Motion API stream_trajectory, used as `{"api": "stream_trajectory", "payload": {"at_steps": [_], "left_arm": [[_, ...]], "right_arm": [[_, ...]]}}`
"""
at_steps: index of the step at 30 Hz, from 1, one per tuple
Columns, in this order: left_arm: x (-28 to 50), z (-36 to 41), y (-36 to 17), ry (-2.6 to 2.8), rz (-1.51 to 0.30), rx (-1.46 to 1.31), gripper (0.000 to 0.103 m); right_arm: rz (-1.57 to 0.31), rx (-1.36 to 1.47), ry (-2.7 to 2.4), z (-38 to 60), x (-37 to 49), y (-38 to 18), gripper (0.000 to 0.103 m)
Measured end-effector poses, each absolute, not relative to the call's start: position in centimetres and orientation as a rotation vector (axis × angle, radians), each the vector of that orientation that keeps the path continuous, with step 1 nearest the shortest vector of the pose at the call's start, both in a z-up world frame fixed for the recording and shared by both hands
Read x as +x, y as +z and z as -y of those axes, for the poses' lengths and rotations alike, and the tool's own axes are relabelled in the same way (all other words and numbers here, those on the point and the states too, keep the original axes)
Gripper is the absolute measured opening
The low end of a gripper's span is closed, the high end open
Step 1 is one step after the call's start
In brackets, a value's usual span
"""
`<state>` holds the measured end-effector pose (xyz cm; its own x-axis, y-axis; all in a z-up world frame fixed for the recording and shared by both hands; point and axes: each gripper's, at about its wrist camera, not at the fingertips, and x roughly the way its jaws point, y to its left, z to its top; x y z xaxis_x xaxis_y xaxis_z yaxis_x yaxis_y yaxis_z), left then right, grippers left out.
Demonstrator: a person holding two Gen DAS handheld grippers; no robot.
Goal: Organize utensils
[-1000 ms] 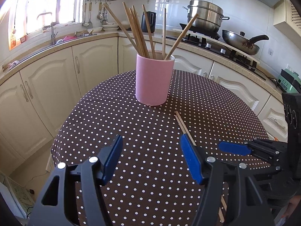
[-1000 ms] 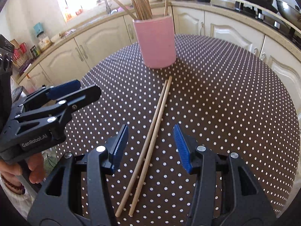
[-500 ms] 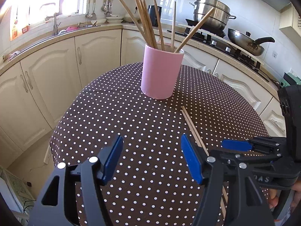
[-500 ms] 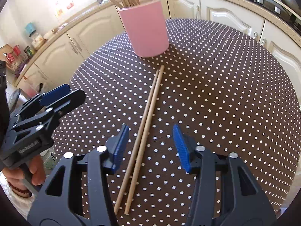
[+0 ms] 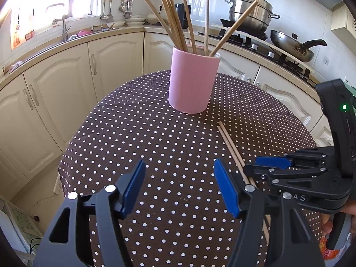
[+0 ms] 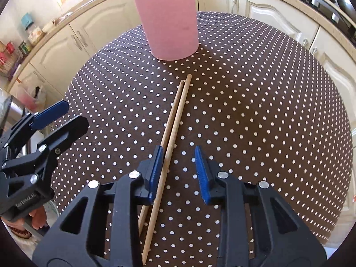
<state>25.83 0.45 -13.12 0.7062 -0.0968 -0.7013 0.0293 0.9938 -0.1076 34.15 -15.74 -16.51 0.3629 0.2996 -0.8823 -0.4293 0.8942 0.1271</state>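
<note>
Two loose wooden chopsticks (image 6: 178, 111) lie side by side on the brown polka-dot tablecloth (image 6: 255, 111), pointing toward a pink cup (image 6: 169, 22) that holds several more chopsticks (image 5: 175, 22). My right gripper (image 6: 179, 171) is low over the pair with its jaws closing. One stick lies between the jaws beside the left pad, the other runs under that pad, and the right pad stands apart. My left gripper (image 5: 179, 184) hovers open with nothing in it, left of the pair (image 5: 229, 142), facing the cup (image 5: 192, 82). Each gripper shows in the other's view: right gripper (image 5: 250, 165), left gripper (image 6: 76, 114).
The round table's edge (image 5: 66, 155) drops off to the left, toward cream cabinets (image 5: 55, 89). Behind are a sink tap (image 5: 64, 29), a stove with a steel pot (image 5: 251, 11) and a wok (image 5: 291, 46). A person's hand (image 6: 37, 220) holds the left gripper.
The right gripper has moved forward and down over the two chopsticks, and its jaws have narrowed around them. The left gripper has stayed open and almost still.
</note>
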Motion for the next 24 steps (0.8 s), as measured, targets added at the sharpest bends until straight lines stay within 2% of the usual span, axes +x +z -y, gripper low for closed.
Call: {"api": "stream_trajectory", "payload": {"at_steps": [11, 12, 14, 15, 24], "left_arm": [[25.9, -1.2, -13.0, -0.066, -0.786, -0.109, 0.063], [25.9, -1.2, -13.0, -0.067, -0.786, -0.107, 0.063], [25.8, -1.2, -12.9, -0.068, -0.784, -0.101, 0.063], [25.8, -1.2, -12.9, -0.069, -0.783, -0.099, 0.063], [25.6, -0.6, -12.8, -0.080, -0.790, -0.091, 0.063]], "right_arm": [[-1.181, -0.330, 0.431, 10.7, 35.4, -16.2, 0.029], [-1.198, -0.344, 0.441, 10.4, 35.7, -16.6, 0.028], [-1.201, -0.368, 0.454, 9.4, 35.8, -16.6, 0.016], [-1.200, -0.379, 0.453, 9.1, 35.9, -16.7, 0.015], [-1.171, -0.278, 0.491, 10.9, 35.5, -17.1, 0.011]]}}
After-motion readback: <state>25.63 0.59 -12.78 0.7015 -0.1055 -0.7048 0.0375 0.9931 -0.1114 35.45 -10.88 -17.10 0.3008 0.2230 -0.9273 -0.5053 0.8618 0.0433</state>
